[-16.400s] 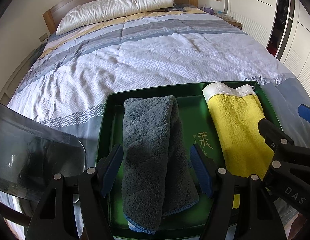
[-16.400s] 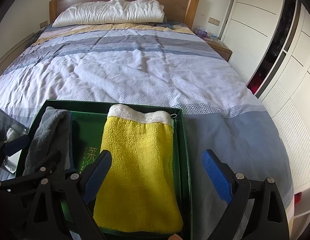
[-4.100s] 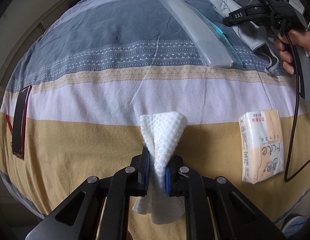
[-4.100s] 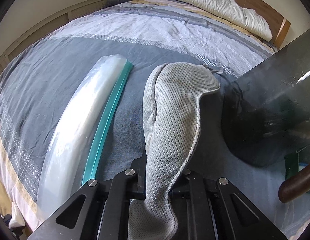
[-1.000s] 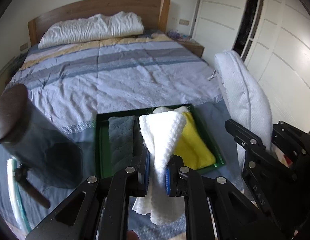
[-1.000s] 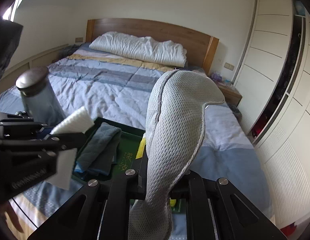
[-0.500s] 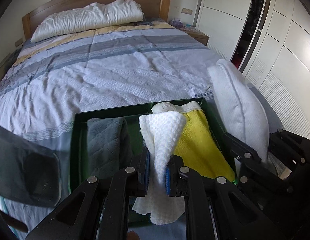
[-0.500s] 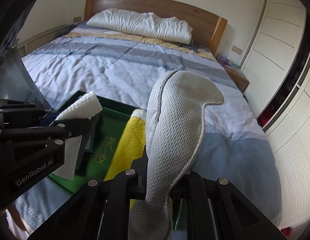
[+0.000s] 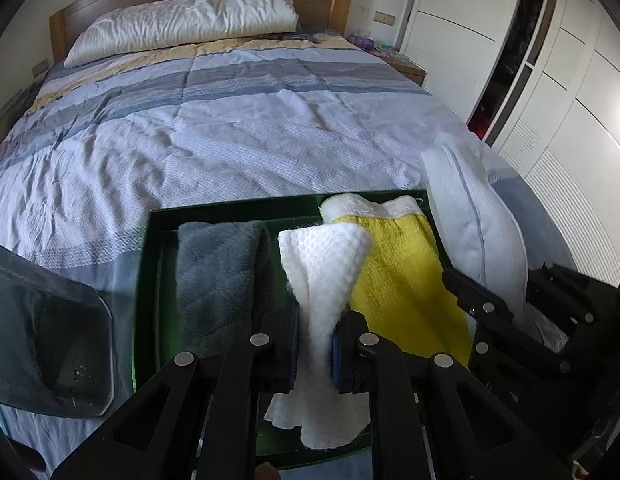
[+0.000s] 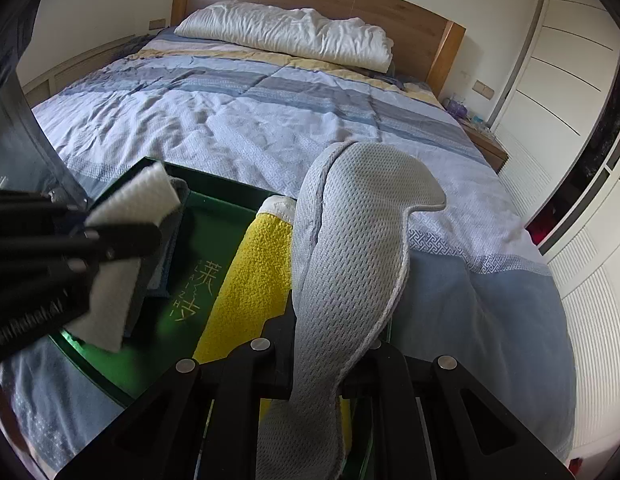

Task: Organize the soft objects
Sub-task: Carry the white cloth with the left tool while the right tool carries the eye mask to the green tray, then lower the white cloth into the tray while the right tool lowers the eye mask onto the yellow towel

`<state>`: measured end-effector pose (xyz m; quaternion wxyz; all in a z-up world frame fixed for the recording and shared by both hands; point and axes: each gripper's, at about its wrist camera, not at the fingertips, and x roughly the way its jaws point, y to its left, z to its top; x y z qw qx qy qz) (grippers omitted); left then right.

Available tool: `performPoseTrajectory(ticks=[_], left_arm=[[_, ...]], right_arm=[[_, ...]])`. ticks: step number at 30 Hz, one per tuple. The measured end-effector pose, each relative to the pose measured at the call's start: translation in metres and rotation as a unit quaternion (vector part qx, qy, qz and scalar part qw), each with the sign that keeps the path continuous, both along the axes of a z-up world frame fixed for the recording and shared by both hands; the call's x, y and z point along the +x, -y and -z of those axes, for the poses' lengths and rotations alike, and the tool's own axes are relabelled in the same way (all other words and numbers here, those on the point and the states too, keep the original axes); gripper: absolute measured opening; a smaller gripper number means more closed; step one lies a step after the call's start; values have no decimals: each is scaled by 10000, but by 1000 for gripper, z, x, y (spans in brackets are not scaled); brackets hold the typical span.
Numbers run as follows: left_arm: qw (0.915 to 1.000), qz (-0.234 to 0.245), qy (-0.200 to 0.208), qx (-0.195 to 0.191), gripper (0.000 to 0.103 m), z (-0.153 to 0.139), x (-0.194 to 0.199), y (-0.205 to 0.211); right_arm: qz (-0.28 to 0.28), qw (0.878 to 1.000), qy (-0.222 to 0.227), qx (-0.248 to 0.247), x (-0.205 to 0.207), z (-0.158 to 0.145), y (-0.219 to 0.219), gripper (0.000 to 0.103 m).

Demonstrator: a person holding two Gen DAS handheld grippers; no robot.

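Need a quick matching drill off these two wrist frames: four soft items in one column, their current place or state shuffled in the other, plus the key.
Items
1. white waffle cloth
2. grey mesh piece
3. yellow towel
4. dark grey towel

States
A. lying in the right half of the green tray
B. clamped in the left tongs
C. lying in the left half of the green tray
D. clamped in the right tongs

Pairs: 1-B, 2-D, 3-A, 4-C
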<state>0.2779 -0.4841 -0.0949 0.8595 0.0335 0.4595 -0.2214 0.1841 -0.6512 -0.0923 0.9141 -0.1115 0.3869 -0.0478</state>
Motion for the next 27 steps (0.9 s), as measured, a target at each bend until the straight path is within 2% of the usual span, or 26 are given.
performPoseTrajectory(ticks=[8,14,18,22,27], left_arm=[[9992,-334,69,196,10,-5,16,-24],[9981,-482,-119,374,10,12,26,-36],[9982,-447,-154,368,10,17,26,-34],[9995,-240,-87,175,10,10,20,-24],[9996,-3,-286,22,10,17,24,-1]], right_arm=[[-73,10000,6,47,13,6,-8,12],[-88,9999,-64,-4,23,11,-13,12],[-76,9999,-110,-59,28,14,-15,12],[-61,9998,-160,-88,32,17,-16,12],[-64,9997,-225,-118,38,21,-16,12]])
